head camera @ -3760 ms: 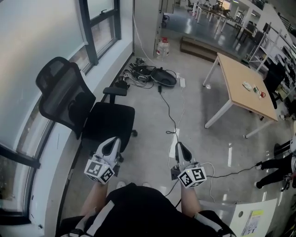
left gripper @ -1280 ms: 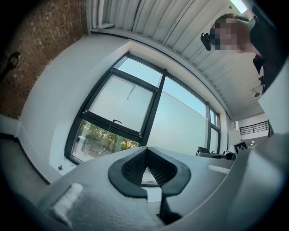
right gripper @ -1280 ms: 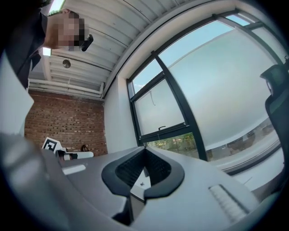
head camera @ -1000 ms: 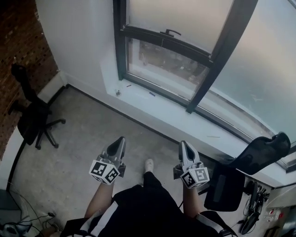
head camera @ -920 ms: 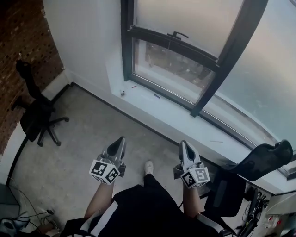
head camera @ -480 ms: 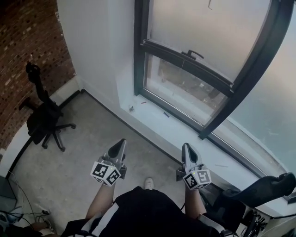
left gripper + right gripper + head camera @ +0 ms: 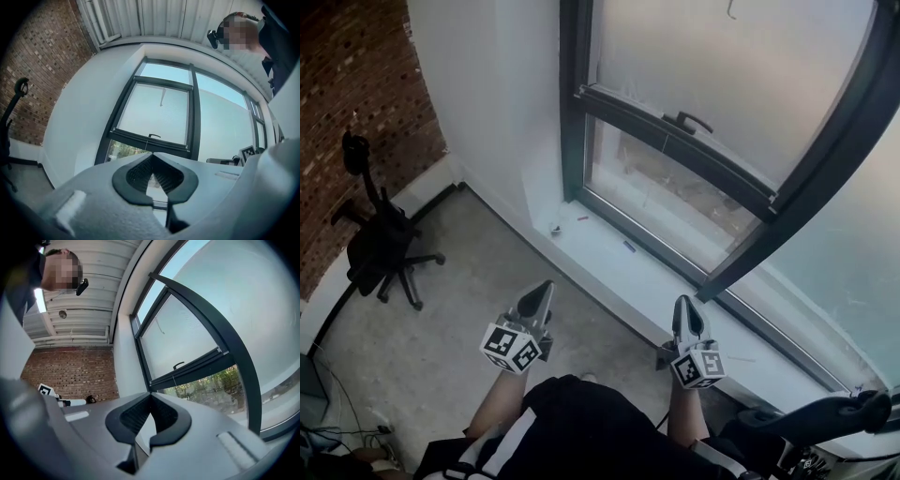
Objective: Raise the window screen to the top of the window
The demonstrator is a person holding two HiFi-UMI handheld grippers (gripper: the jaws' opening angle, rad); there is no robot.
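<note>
Between the jaws of either tool sits nothing at all: the left gripper has its ribbed pads pressed together, and so does the right gripper. Both point level toward the window from well back.

Further out, the window screen fills the upper part of the dark frame. Its bottom bar hangs partway down, with clear glass below it. A small hooked handle sits at the middle of that bar.

I judge the screen light, with a limp sheet and only the bar stiff. It probably runs in side tracks, so a lift from one end could tilt and jam it. The handle is the place to grip (or hook from below with the tips closed). It looks hard, thin and smooth, so a shallow pinch may slip.

Only the head view shows the sill, the office chair and how far both tools stand from the glass. The left gripper view alone shows the top of the frame where the bar must end. The right gripper view shows greenery below the bar.
</note>
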